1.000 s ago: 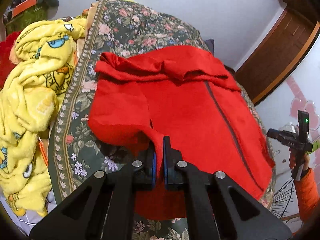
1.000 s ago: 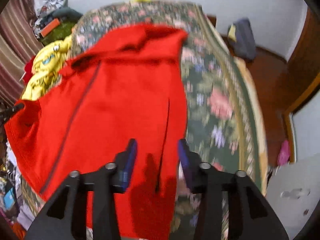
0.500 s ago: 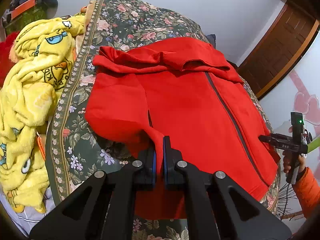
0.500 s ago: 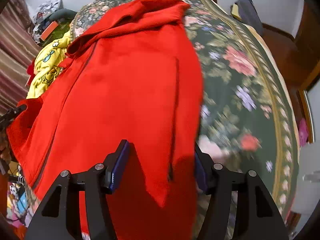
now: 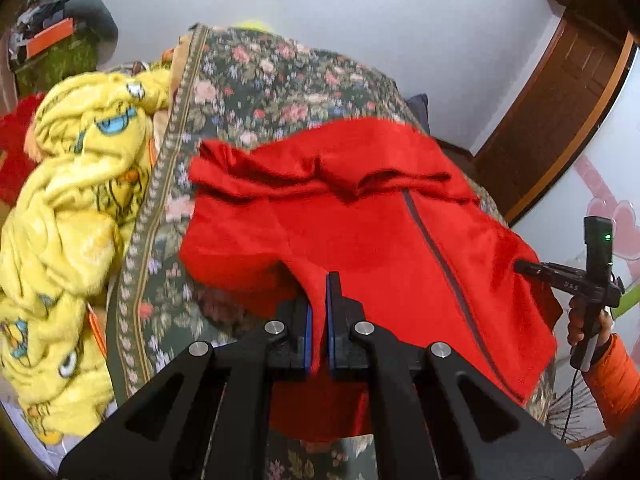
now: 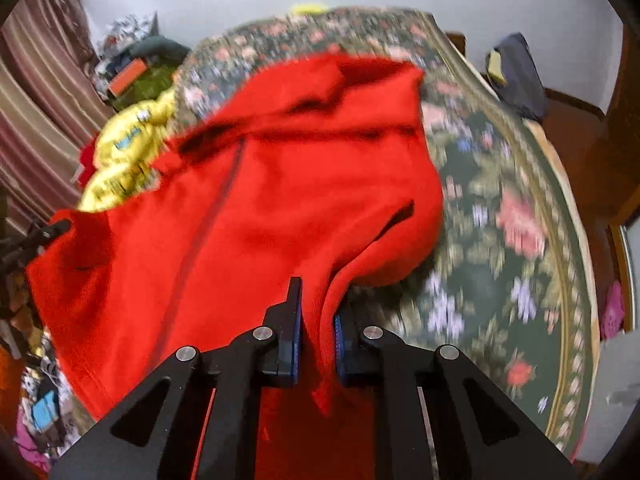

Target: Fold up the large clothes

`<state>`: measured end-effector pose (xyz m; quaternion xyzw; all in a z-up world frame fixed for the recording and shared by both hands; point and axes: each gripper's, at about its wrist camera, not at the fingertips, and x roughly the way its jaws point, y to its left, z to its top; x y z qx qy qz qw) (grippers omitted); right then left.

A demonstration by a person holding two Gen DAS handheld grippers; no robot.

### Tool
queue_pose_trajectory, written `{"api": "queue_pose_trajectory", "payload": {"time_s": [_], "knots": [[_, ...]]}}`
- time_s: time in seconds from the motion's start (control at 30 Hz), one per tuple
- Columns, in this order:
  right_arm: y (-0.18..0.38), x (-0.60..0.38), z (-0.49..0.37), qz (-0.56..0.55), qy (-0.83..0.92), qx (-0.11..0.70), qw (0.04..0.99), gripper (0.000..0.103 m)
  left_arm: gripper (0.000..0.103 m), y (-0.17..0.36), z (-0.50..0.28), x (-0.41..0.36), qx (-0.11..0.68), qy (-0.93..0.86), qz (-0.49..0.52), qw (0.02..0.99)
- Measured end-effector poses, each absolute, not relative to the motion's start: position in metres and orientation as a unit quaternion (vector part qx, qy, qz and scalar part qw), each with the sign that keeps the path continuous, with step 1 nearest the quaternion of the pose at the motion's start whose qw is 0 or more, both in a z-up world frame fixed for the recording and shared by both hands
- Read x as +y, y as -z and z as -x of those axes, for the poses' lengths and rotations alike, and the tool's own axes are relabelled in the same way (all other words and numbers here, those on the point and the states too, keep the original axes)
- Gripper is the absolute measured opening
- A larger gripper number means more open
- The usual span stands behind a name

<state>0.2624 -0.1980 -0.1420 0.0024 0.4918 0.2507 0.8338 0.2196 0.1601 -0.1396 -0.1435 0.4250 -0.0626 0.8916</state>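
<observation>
A large red zip-front jacket (image 5: 360, 232) lies spread on a floral bedspread (image 5: 256, 72), collar end far from me. My left gripper (image 5: 317, 312) is shut on the jacket's near left hem corner, which is lifted off the bed. My right gripper (image 6: 316, 320) is shut on the near right hem corner of the jacket (image 6: 260, 200), also raised. The right gripper also shows in the left wrist view (image 5: 520, 267) at the jacket's right edge. The left gripper's tip shows in the right wrist view (image 6: 60, 225) at the left edge.
A yellow cartoon-print blanket (image 5: 68, 216) is heaped left of the jacket. The bedspread (image 6: 520, 220) extends right of the jacket. A wooden door (image 5: 560, 92) stands at the right. Cluttered items (image 6: 132, 68) sit beyond the bed's far left corner.
My right gripper has closed from open onto the jacket's right hem corner and lifted it. The left gripper stays shut on its corner, and the jacket has been pulled towards me.
</observation>
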Motion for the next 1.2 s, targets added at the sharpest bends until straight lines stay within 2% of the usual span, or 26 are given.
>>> {"api": "queue_pose_trajectory", "payload": {"time_s": [0.27, 0.5, 0.73, 0.93, 1.1, 1.17, 1.2], "knots": [[0.095, -0.173, -0.315, 0.012, -0.252, 0.433, 0.865, 0.011, 0.004, 0.108, -0.275, 0.167, 0.381, 0.037, 0.124, 0.915], [0.082, -0.170, -0.385, -0.017, -0.228, 0.426, 0.875, 0.011, 0.004, 0.098, -0.348, 0.204, 0.347, -0.018, 0.146, 0.926], [0.107, -0.166, -0.470, -0.055, -0.209, 0.480, 0.850, 0.012, 0.004, 0.145, -0.426, 0.230, 0.380, -0.078, 0.147, 0.910], [0.123, -0.154, -0.486, -0.004, -0.205, 0.490, 0.848, 0.012, 0.004, 0.210, -0.463, 0.233, 0.437, -0.102, 0.136, 0.883], [0.127, -0.165, -0.493, -0.020, -0.220, 0.502, 0.836, 0.012, 0.004, 0.228, -0.468, 0.223, 0.460, -0.099, 0.101, 0.876], [0.122, -0.176, -0.494, -0.042, -0.227, 0.510, 0.829, 0.015, 0.006, 0.226, -0.470, 0.218, 0.468, -0.099, 0.084, 0.874], [0.120, -0.178, -0.495, -0.044, -0.223, 0.511, 0.829, 0.025, 0.006, 0.224, -0.471, 0.217, 0.471, -0.100, 0.075, 0.873]]}}
